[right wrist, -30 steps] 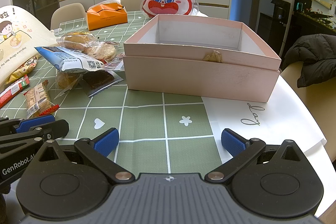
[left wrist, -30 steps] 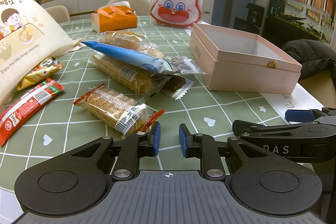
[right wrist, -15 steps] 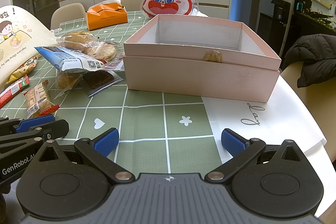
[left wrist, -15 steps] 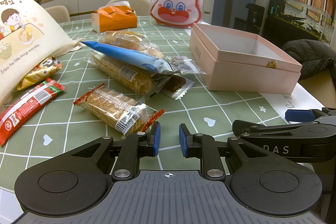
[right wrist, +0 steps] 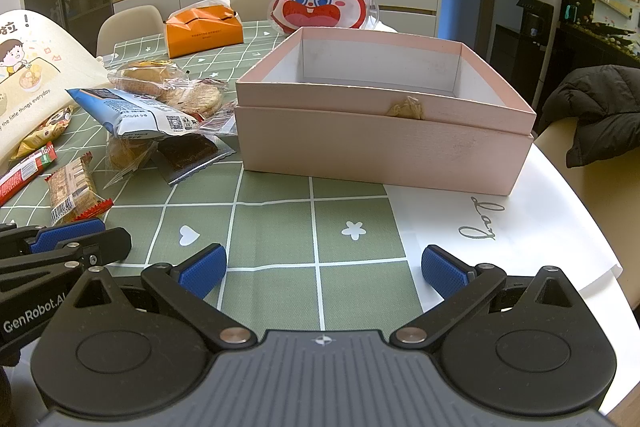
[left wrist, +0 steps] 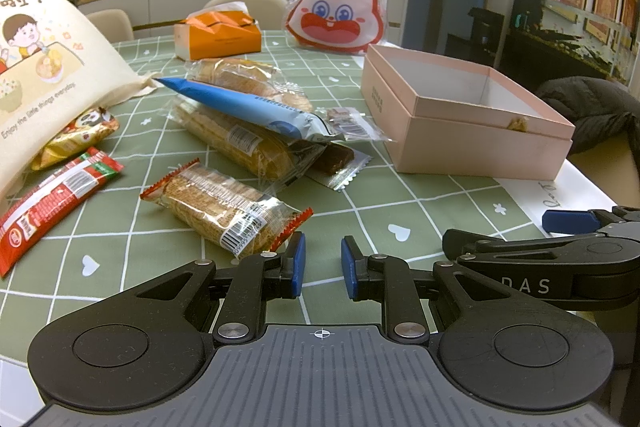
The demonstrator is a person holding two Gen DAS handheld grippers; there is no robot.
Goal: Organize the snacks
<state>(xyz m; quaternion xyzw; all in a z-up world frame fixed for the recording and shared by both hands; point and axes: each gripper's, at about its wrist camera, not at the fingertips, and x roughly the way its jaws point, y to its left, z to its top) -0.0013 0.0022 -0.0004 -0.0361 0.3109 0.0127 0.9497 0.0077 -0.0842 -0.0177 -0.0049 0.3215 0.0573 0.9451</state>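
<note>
desk (left wrist: 360,211) under a green checked cloth. pink cardboard box (right wrist: 380,143), rectangular, open-topped, matte, white inside. left of it a loose heap of snacks: crinkly clear-wrapped wafer bar (left wrist: 224,213) with red serrated ends, glossy blue packet (left wrist: 248,107), flat red stick pack (left wrist: 52,199).
left gripper (left wrist: 322,267): jaws nearly together, nothing between them; wafer bar lies just beyond its left pad.
right gripper (right wrist: 322,269): jaws spread wide, empty, pointing at the box, which sits well ahead.
</note>
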